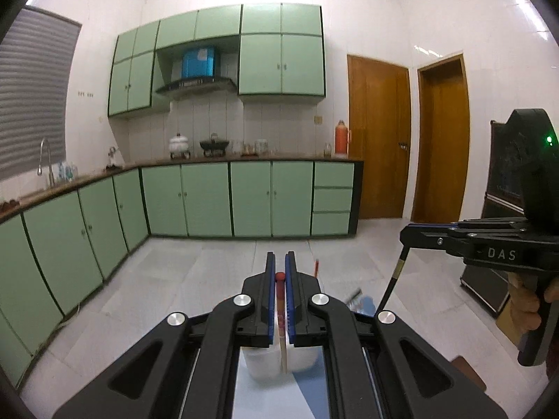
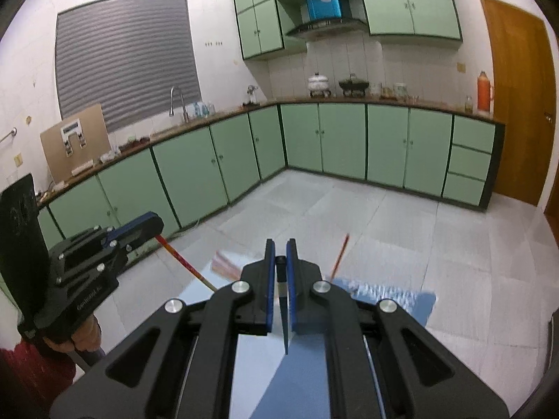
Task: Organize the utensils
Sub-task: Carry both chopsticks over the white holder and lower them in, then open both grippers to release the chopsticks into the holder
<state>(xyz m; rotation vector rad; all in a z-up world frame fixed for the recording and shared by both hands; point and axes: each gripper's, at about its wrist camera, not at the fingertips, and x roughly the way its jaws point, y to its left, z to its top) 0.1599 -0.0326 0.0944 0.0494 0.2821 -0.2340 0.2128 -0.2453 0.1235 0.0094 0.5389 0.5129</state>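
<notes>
My left gripper (image 1: 280, 264) is shut on a red-tipped chopstick (image 1: 280, 300) whose pale end hangs down over a white cup (image 1: 260, 361) on the blue table (image 1: 251, 394). It also shows in the right wrist view (image 2: 153, 225), with the red chopstick (image 2: 181, 262) slanting down from it. My right gripper (image 2: 280, 253) is shut on a black chopstick (image 2: 282, 309) that points down at the table. In the left wrist view the right gripper (image 1: 407, 232) holds the black chopstick (image 1: 393, 279) with a gold band, hanging down.
Another red chopstick (image 2: 339, 255) and a blurred pile of utensils (image 2: 377, 291) lie on the blue table (image 2: 307, 366). A pink-white packet (image 2: 223, 263) lies at its far edge. Green kitchen cabinets (image 1: 209, 199) and wooden doors (image 1: 380, 139) stand beyond.
</notes>
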